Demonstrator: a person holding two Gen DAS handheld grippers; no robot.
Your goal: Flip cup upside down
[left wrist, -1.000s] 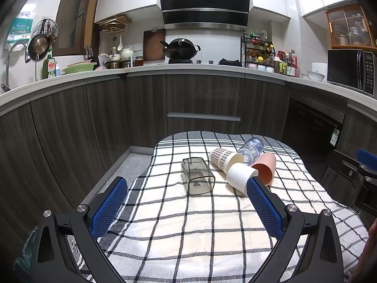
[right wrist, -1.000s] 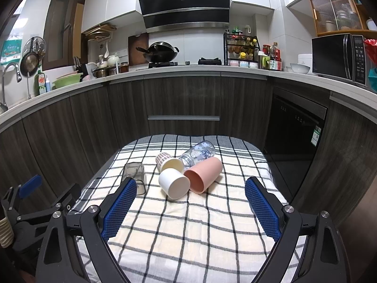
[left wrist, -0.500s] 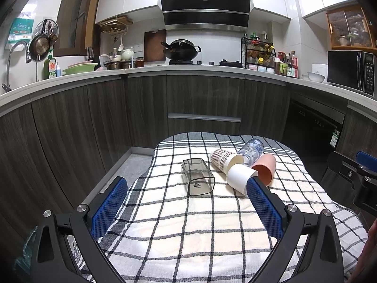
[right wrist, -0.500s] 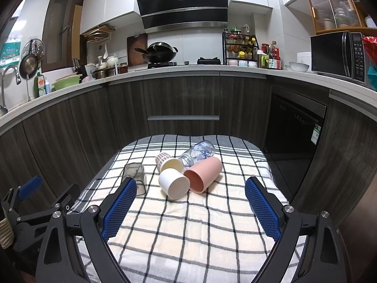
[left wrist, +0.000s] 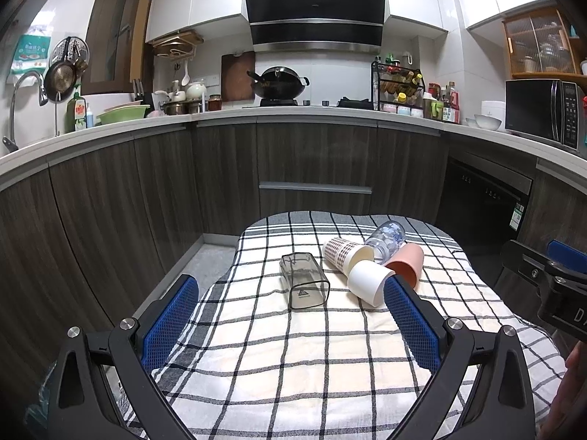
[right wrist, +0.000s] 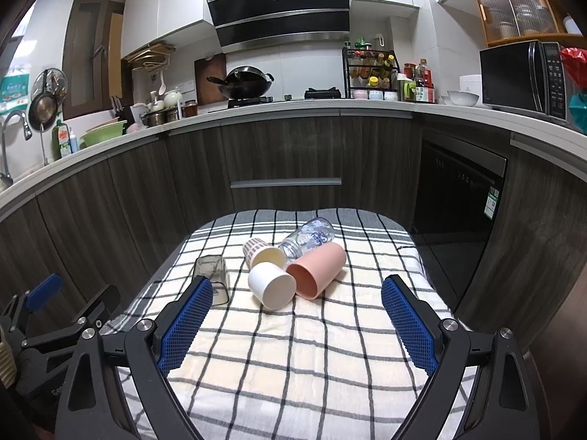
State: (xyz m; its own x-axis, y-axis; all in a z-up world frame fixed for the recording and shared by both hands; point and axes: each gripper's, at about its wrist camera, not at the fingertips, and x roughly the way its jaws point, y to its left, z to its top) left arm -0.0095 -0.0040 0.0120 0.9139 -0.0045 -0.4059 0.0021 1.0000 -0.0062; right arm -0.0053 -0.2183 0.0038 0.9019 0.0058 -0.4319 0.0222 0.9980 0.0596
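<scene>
Several cups lie on their sides on a checked cloth (left wrist: 293, 359): a smoky clear square cup (left wrist: 303, 280) (right wrist: 212, 275), a white cup (left wrist: 368, 282) (right wrist: 271, 285), a pink cup (left wrist: 405, 266) (right wrist: 317, 268), a checked-pattern cup (left wrist: 346, 251) (right wrist: 262, 253) and a clear patterned glass bottle (left wrist: 385, 238) (right wrist: 308, 238). My left gripper (left wrist: 290, 315) is open and empty, short of the cups. My right gripper (right wrist: 295, 315) is open and empty, also short of them. Each gripper shows at the edge of the other's view.
The cloth-covered table (right wrist: 293, 366) stands in a kitchen with dark wood cabinets (left wrist: 315, 168) behind it. The floor (left wrist: 205, 260) drops away at the table's left. A dishwasher front (right wrist: 458, 190) stands at the right.
The right wrist view has shifted slightly; the cups and both grippers' openings stay the same.
</scene>
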